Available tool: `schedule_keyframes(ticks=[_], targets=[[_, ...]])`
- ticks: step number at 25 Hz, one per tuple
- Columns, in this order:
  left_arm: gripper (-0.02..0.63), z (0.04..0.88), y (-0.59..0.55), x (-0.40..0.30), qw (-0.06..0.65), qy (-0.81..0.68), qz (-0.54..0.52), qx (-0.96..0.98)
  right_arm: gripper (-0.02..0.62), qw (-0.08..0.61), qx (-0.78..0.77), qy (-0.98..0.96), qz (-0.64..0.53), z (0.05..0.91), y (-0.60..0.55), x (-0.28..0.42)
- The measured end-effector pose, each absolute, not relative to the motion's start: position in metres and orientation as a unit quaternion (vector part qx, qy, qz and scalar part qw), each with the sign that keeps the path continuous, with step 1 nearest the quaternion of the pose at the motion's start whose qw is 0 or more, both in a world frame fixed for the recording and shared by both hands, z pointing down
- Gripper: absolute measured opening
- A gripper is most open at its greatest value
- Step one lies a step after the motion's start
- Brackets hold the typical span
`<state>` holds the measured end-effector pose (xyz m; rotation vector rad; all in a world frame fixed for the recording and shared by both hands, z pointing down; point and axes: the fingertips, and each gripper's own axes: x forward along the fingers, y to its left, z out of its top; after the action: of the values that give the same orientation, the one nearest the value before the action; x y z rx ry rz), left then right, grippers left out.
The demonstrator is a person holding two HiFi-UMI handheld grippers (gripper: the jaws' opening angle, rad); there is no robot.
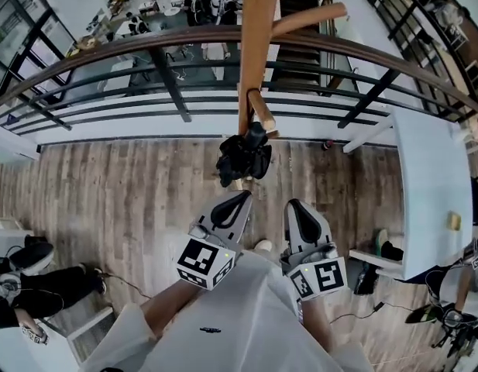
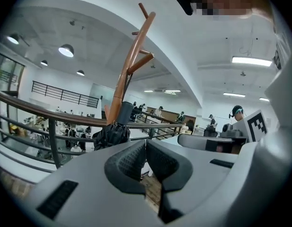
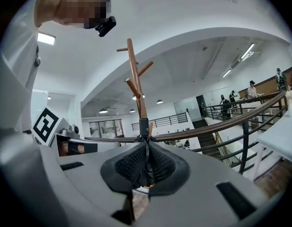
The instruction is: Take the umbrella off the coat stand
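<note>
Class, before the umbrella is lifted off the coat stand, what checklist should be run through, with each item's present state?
1. Umbrella hangs on coat stand: ok.
2. Left gripper empty: ok.
3. Right gripper empty: ok.
4. Fingers apart for grasping: not ok, both pairs together.
5. Grippers at umbrella: not ok, both short of it.
6. How it hooks on the peg: cannot tell.
</note>
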<state>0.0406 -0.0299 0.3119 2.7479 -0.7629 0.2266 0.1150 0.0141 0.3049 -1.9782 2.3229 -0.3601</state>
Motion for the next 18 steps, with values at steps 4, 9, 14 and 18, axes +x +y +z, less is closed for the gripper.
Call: schedule_keyframes(ticks=[4,9,14,18], targets=[[0.025,0.314,-0.034,0.040,0.134,-0.289,0.080,0.945,0.044,0.039,-0.626,0.769,-0.123,0.311,0.004,0.116],[0.025,0.324,-0.033,0.034,0.143,-0.312,0.085,0.935,0.046,0.032,-0.607,0.783,-0.128,0.321,-0.007,0.108],[0.025,0.331,-0.034,0.021,0.151,-0.327,0.090,0.929,0.075,0.038,-0.599,0.788,-0.139,0.327,-0.016,0.095],[0.025,0.338,-0.040,0.014,0.151,-0.333,0.095,0.926,0.170,0.039,-0.592,0.791,-0.147,0.337,-0.031,0.085]])
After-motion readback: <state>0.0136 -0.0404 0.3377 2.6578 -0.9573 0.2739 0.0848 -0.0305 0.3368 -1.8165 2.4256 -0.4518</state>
